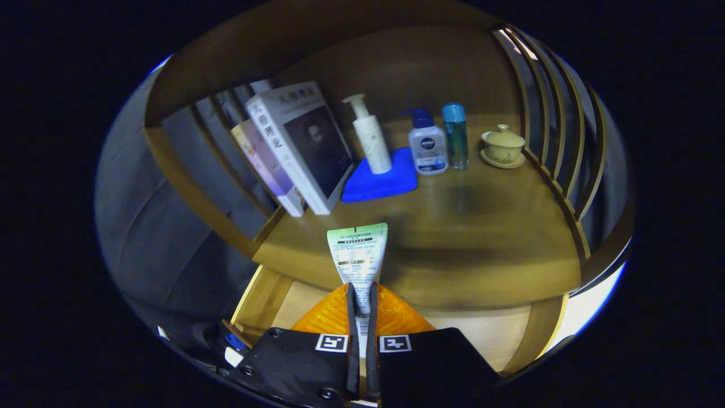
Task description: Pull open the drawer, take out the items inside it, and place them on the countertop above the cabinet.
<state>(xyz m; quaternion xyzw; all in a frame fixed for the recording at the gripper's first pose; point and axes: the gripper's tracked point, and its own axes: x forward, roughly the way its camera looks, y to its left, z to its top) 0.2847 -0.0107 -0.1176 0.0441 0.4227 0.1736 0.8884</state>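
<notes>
My fingers (362,306) are pinching a flat tube (358,255) between them, one finger pressed to each side. The tube is white with a pale green band at its crimped end, which points up and away from me, past my fingertips. It hangs in the air over the near edge of the tabletop (453,238), not touching the wood.

Below my fingers lies the open drawer (498,334), its pale wooden floor showing on both sides of me.

The tabletop is brown wood, fenced on its left and right edges by curved wooden slats. Along the left edge two books (294,147) lean against the slats, the front one white with a dark portrait on its cover. Just beside them, toward the back, a blue cloth (385,181) lies flat, and a white pump bottle (371,139) stands upright on it. Next to the cloth stands a squat pale bottle with a blue cap (427,144), and a slim teal bottle (456,136) stands touching or almost touching it. Near the back right corner sits a lidded cream cup on a saucer (503,147), well apart from the tube.
</notes>
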